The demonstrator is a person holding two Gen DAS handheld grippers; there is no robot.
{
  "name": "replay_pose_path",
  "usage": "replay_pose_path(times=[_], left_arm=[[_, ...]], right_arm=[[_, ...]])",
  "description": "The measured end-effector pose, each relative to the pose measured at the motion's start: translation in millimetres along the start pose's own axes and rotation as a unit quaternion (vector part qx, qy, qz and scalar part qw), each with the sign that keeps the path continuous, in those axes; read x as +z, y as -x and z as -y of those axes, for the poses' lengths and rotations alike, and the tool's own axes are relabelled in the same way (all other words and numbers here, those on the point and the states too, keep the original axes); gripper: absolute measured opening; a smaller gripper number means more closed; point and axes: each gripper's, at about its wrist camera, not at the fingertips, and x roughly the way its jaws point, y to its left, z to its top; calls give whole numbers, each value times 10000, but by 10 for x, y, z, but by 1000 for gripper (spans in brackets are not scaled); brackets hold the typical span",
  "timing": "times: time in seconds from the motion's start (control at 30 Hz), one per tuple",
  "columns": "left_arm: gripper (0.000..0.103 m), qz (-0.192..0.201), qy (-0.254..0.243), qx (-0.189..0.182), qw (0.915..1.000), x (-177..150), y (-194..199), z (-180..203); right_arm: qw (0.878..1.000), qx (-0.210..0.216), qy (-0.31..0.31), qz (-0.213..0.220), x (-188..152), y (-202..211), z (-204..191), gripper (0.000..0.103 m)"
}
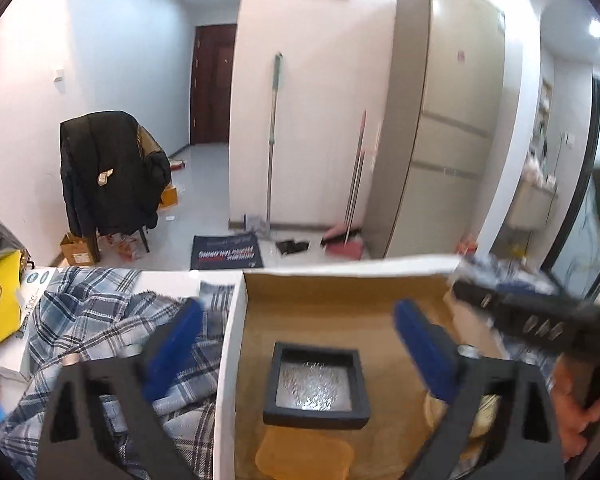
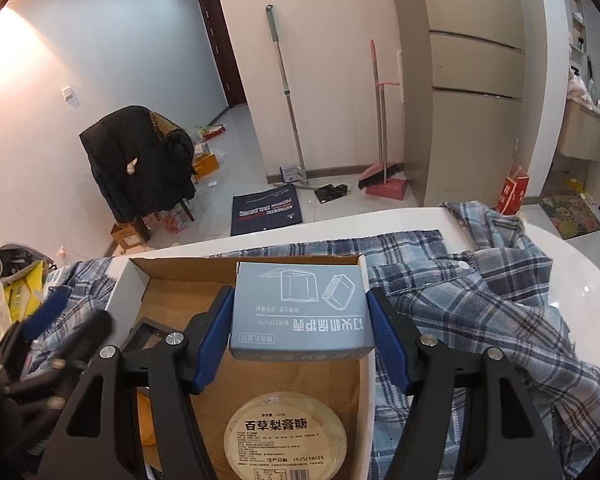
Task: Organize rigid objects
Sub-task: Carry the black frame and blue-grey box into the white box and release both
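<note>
An open cardboard box lies on the white table. Inside it rests a black square case with a shiny middle, and in front of that an orange-yellow piece. My left gripper stands open above the case, touching nothing; its left finger hangs over the plaid cloth. My right gripper is shut on a grey-blue carton, held over the cardboard box near its far right corner. Below it sits a round labelled tin. The black case shows partly behind my left finger.
A blue plaid shirt is spread over the white table on both sides of the box. Yellow packaging sits at the far left. Beyond the table stand a chair with a black jacket and a tall fridge.
</note>
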Motion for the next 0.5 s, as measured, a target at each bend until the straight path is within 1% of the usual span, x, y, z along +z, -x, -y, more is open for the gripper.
replay_pose_path(times=[0.03,0.1,0.17,0.27,0.33,0.43,0.5], left_arm=[[103,181,144,-68,9997,15,68,-36],[103,387,235,-157,9989,49,147,-64],[103,528,135,-136,9984,83,206,-73],[103,588,-14,-16,9983,92,220,-66],[103,560,-65,-7,9984,80,200,-61],[103,602,-194,188,9978,63,189,-33],[103,611,-293,144,9976,54,196,0]], right_arm=[[10000,-7,11,-24,-10,-23,-5,65],[9999,-36,81,-81,-33,-78,-30,65],[9997,-57,178,-143,-61,-134,-59,65],[9992,-92,305,-225,-103,-202,-87,65],[9990,-166,367,-216,-120,-220,-84,65],[9988,-185,392,-237,-134,-258,-65,65],[9987,-149,355,-323,-150,-300,-51,65]])
